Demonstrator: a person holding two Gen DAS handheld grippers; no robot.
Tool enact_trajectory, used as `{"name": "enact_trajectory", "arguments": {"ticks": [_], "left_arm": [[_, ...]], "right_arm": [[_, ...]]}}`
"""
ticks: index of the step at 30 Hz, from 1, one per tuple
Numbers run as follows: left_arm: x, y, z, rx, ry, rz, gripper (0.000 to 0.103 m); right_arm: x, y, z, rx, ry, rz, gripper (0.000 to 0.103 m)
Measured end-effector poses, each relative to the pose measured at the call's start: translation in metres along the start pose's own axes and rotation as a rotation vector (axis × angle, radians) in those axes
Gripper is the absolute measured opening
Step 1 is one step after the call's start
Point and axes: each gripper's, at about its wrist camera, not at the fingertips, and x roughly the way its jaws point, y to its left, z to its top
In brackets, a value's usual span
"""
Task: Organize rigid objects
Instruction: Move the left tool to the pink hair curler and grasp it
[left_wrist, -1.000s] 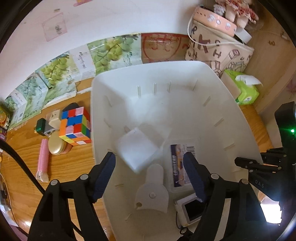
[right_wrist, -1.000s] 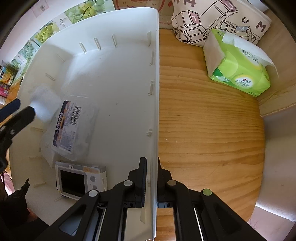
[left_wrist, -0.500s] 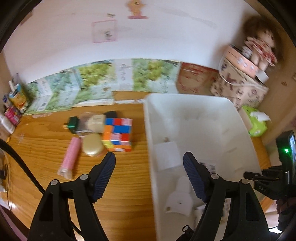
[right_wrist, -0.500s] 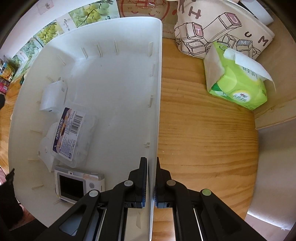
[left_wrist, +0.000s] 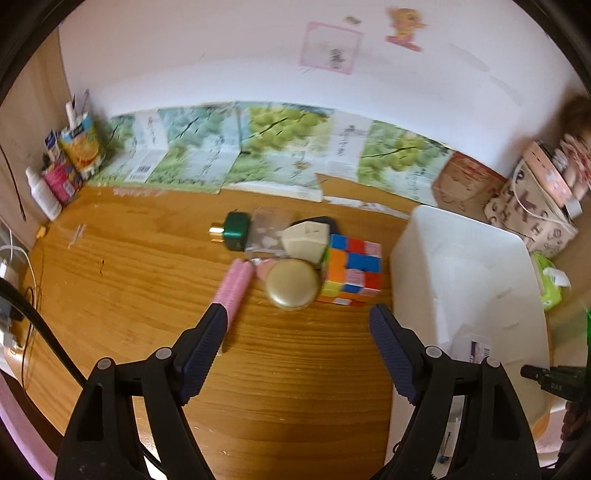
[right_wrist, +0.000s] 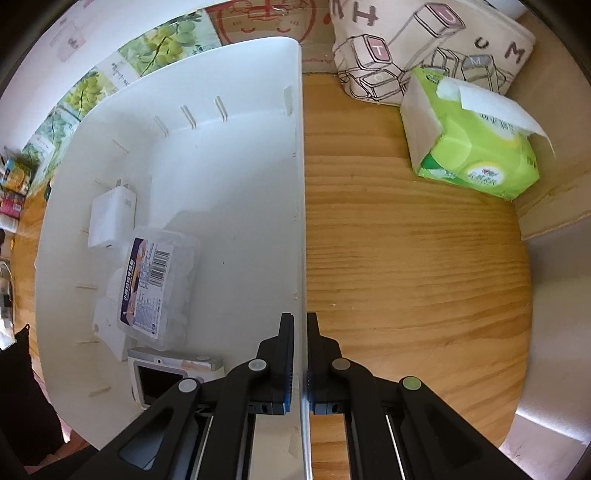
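Clamping the bin (right_wrist: 299, 184) wall, the right gripper (right_wrist: 300, 325) holds it while the left gripper (left_wrist: 297, 323), jaws just widened and empty, hovers beside the bin near the cube (left_wrist: 351, 269).

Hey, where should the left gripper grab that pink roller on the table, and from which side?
Grip the pink roller across its middle, coming down from above with the open left gripper turned so the fingers straddle its narrow width. It lies flat, slanting away from the gold round case, and its left side is free.
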Motion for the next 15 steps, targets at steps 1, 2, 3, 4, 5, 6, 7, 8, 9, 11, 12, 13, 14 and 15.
{"name": "enact_trajectory", "arguments": {"ticks": [1, 2, 3, 4, 5, 6, 7, 8, 9, 11, 12, 13, 14, 15], "left_arm": [[0.004, 0.005, 0.001, -0.01, 0.011, -0.001, 0.082], [0.008, 0.01, 0.002, -0.014, 0.024, 0.002, 0.082], [0.012, 0.013, 0.003, -0.016, 0.033, 0.008, 0.082], [0.015, 0.016, 0.004, -0.018, 0.04, 0.013, 0.082], [0.019, 0.02, 0.005, -0.022, 0.054, 0.018, 0.082], [0.025, 0.025, 0.005, -0.036, 0.071, 0.022, 0.082], [0.028, 0.029, 0.006, -0.047, 0.082, 0.024, 0.082], [0.033, 0.034, 0.006, -0.058, 0.095, 0.026, 0.082], [0.036, 0.037, 0.006, -0.062, 0.103, 0.028, 0.082], [0.045, 0.044, 0.006, -0.066, 0.127, 0.041, 0.082], [0.048, 0.045, 0.006, -0.065, 0.136, 0.044, 0.082], [0.054, 0.048, 0.005, -0.064, 0.155, 0.053, 0.082], [0.059, 0.05, 0.005, -0.065, 0.171, 0.059, 0.082], [0.063, 0.052, 0.004, -0.068, 0.182, 0.062, 0.082]], "right_arm": [[0.0, -0.001, 0.001, 0.009, 0.003, 0.006, 0.005], [0.0, -0.003, 0.001, 0.019, 0.007, 0.012, 0.005], [-0.001, -0.004, 0.002, 0.027, 0.01, 0.017, 0.005], [-0.001, -0.006, 0.003, 0.037, 0.014, 0.022, 0.005], [-0.002, -0.007, 0.003, 0.042, 0.016, 0.024, 0.005], [-0.002, -0.008, 0.003, 0.046, 0.017, 0.023, 0.005], [-0.003, -0.008, 0.004, 0.049, 0.018, 0.021, 0.005], [-0.001, -0.007, 0.003, 0.053, 0.018, 0.019, 0.005], [0.002, -0.007, -0.001, 0.057, 0.019, 0.017, 0.005], [0.005, -0.011, 0.001, 0.067, 0.021, 0.017, 0.005], [0.004, -0.011, 0.001, 0.073, 0.021, 0.017, 0.005], [0.004, -0.012, 0.0, 0.08, 0.022, 0.017, 0.005], [0.003, -0.013, 0.0, 0.086, 0.023, 0.018, 0.005], [0.005, -0.011, 0.001, 0.093, 0.025, 0.017, 0.005]]}}
